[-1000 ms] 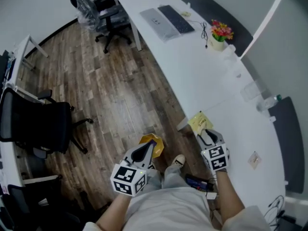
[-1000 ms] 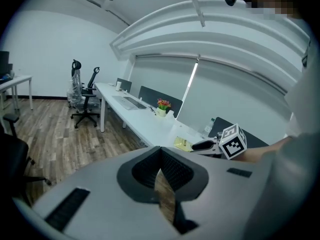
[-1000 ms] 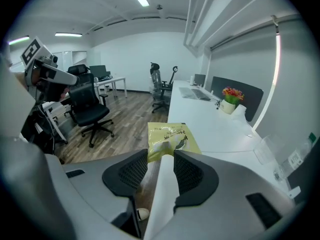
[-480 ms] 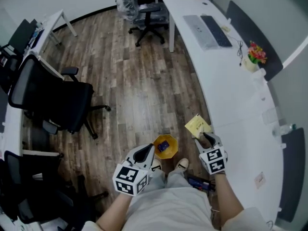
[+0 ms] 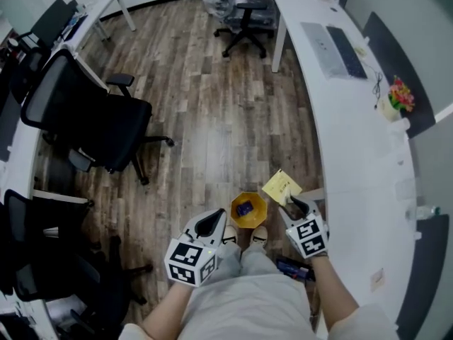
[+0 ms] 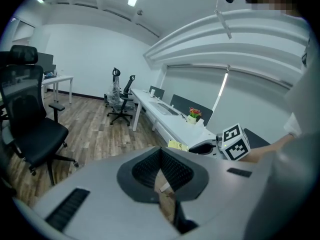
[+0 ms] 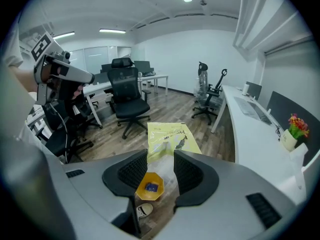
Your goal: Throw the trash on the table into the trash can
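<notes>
A yellow trash can (image 5: 248, 211) stands on the wooden floor between my two grippers, with a small blue item (image 5: 245, 207) lying in it. My right gripper (image 5: 293, 202) is shut on a flat yellow packet (image 5: 281, 186), which sticks out past the jaws just right of the can's rim. In the right gripper view the packet (image 7: 170, 139) runs down between the jaws of the right gripper (image 7: 161, 157), and the can (image 7: 150, 186) shows below them. My left gripper (image 5: 215, 219) hangs left of the can. Its jaws meet at the tips with nothing between them, as the left gripper (image 6: 160, 153) shows in its own view.
A long curved white desk (image 5: 354, 161) runs along the right, bearing a keyboard (image 5: 344, 50) and a flower pot (image 5: 398, 96). A black office chair (image 5: 92, 122) stands to the left, more chairs at the far end. My shoes (image 5: 257, 236) are just behind the can.
The view has swung from the desk to the floor. The right gripper has carried the yellow packet off the desk edge to beside the can, and the left gripper has shifted along with it.
</notes>
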